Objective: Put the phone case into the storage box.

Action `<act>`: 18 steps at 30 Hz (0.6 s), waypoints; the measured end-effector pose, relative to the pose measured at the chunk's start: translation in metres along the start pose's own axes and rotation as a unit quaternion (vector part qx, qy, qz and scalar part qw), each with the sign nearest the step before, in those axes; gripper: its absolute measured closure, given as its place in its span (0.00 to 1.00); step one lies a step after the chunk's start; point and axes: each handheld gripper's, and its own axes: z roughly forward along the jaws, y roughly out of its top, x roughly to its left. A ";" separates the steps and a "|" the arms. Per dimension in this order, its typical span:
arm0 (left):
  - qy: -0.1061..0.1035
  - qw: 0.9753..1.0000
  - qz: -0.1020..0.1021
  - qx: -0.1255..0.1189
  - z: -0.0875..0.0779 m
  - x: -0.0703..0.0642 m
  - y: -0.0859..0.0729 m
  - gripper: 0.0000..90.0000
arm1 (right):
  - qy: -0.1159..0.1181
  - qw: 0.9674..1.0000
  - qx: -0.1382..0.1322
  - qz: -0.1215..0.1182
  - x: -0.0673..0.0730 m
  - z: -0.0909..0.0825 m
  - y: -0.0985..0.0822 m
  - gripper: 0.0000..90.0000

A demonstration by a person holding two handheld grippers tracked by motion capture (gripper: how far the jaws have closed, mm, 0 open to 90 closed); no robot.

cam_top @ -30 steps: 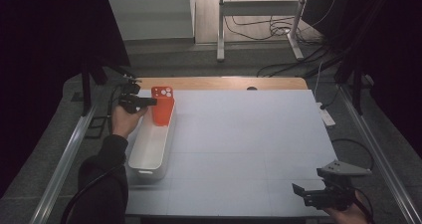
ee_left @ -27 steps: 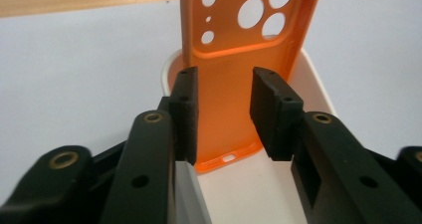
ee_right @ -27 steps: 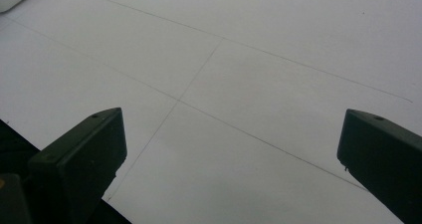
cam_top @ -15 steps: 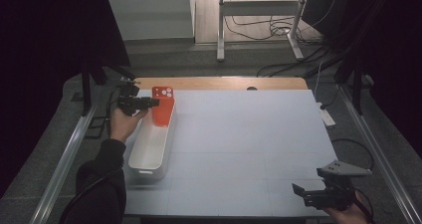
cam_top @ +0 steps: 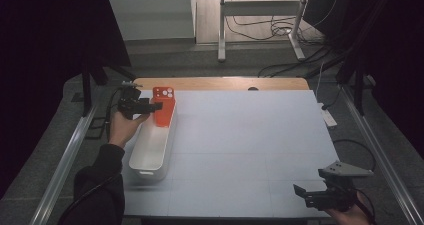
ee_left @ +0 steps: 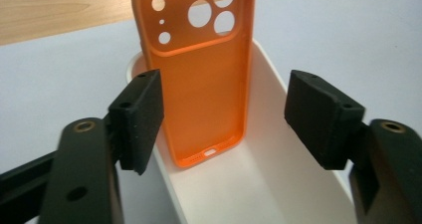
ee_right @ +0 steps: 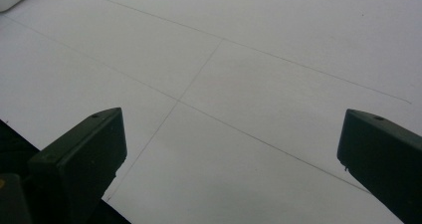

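left claw jaws lately opening, orange case free

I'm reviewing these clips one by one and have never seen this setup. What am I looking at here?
A person at a table holds a hand-held claw in each hand. One picture looks down from above; the other two come from cameras riding on each claw.

The left claw sits at the far end of a white bin. An orange phone case stands upright in the bin, leaning on its end wall. The claw's jaws have just been opening; the case stands between the pads, apart from both.

The right claw waits open over bare table near the front edge, holding nothing.
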 end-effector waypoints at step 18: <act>-0.033 0.998 0.053 0.008 -0.006 -0.025 -0.008 0.12 | -0.008 1.000 0.000 0.000 0.001 0.000 0.000 0.00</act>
